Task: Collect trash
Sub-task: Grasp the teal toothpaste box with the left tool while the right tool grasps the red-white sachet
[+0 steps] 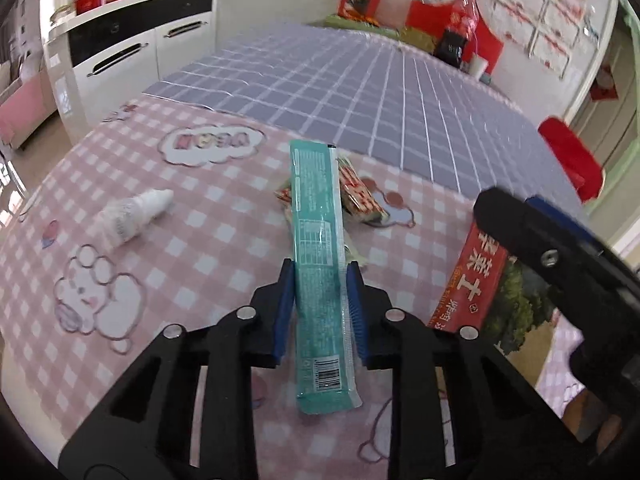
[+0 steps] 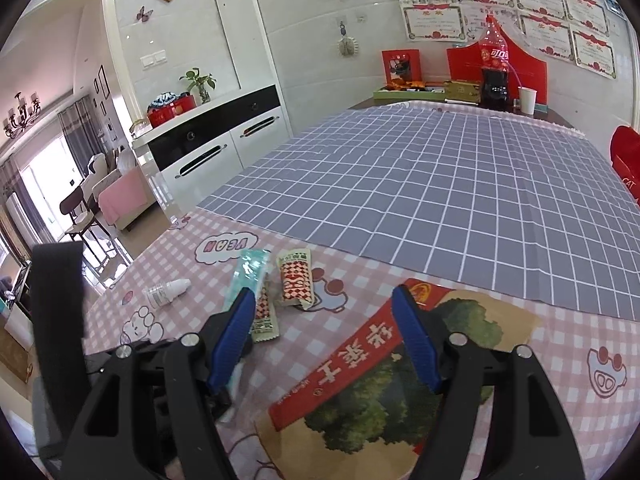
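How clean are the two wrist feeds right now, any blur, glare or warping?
Left wrist: right gripper and the red object behind it are motion-smeared; teal wrapper between the left gripper pads is sharp. Right wrist: sharp, the window is blown out. Both: fisheye bends the grey checked cloth lines.

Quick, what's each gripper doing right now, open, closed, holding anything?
Left gripper: closed on the teal wrapper.
Right gripper: open, holding nothing, above the paper bag.

a home: sideboard (image 2: 216, 148), sofa (image 2: 116, 196), chandelier (image 2: 22, 114).
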### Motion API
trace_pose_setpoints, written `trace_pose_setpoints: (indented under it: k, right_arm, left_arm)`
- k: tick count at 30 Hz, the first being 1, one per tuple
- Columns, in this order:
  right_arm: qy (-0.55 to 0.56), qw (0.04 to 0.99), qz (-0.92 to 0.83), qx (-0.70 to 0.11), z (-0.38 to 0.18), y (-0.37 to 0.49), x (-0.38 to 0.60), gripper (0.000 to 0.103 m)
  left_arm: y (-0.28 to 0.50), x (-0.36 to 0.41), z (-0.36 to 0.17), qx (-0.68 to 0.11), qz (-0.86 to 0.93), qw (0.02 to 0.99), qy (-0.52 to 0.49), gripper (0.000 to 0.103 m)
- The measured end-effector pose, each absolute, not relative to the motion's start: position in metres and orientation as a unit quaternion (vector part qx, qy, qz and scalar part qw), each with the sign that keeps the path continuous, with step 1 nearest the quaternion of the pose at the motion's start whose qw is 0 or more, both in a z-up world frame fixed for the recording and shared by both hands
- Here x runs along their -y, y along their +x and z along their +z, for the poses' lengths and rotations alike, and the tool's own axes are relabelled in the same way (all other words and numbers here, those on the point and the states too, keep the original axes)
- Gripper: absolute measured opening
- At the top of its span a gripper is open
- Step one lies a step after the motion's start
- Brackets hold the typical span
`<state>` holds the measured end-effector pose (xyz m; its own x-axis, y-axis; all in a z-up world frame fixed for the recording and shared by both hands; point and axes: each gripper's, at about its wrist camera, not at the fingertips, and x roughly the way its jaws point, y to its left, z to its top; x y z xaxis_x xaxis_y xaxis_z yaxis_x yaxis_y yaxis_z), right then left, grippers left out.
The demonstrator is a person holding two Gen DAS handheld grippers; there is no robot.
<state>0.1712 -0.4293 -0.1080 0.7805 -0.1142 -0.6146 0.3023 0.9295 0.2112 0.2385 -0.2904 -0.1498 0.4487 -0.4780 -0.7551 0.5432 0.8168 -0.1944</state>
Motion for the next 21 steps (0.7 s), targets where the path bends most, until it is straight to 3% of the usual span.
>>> trace_pose_setpoints:
  k: [8, 21]
  right_arm:
    - [0.142, 0.926, -0.09, -0.339, -0.113, 0.2, 0.406, 0.07]
    - [0.121, 0.883, -0.084, -0.446, -0.157, 0.269, 0.374, 0.068]
  left_arm:
    - [0.256, 0.235, -0.124, -0.402, -0.259, 0.879, -0.005, 0.026]
    - [0.289, 0.19, -0.131, -0.405, -0.219, 0.887, -0.037, 0.026]
